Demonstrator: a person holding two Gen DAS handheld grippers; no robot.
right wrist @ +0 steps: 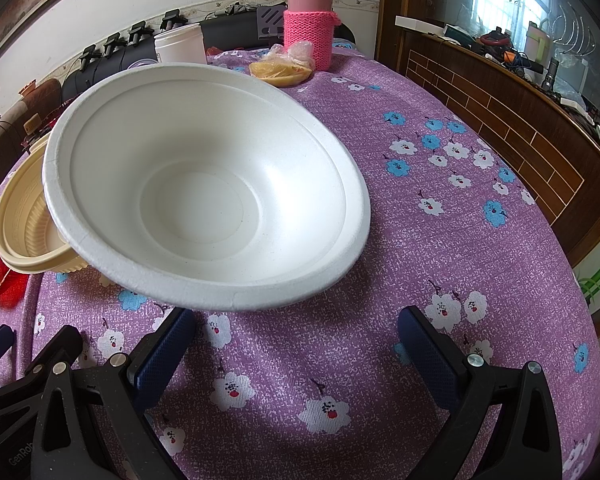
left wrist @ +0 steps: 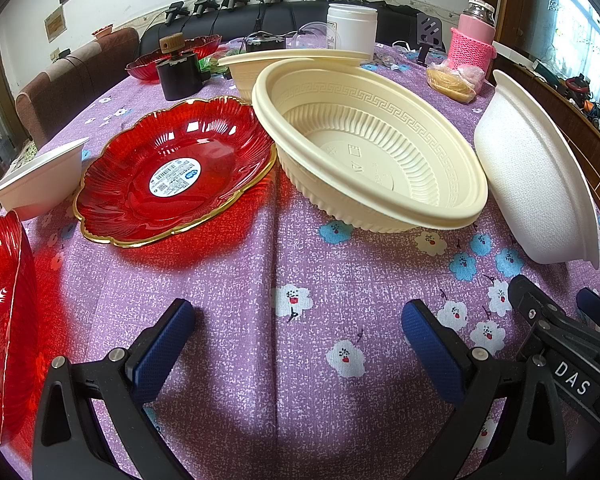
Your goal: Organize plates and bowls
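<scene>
Purple floral bench (left wrist: 300, 272): we judge sorting not begun. Red plate (left wrist: 176, 172), cream bowl (left wrist: 372, 152), foam bowl (right wrist: 204, 184) unstacked. Left gripper (left wrist: 300, 344), right gripper (right wrist: 296, 344): jaws spread, empty.

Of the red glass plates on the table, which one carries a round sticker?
The gold-rimmed scalloped red glass plate between the small white bowl and the cream ribbed plastic bowl. The other red plates show no label.

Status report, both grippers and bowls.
Left gripper open, empty. Right gripper open, facing white foam bowl. Cream bowl beside red plate. Nothing in the way.
</scene>
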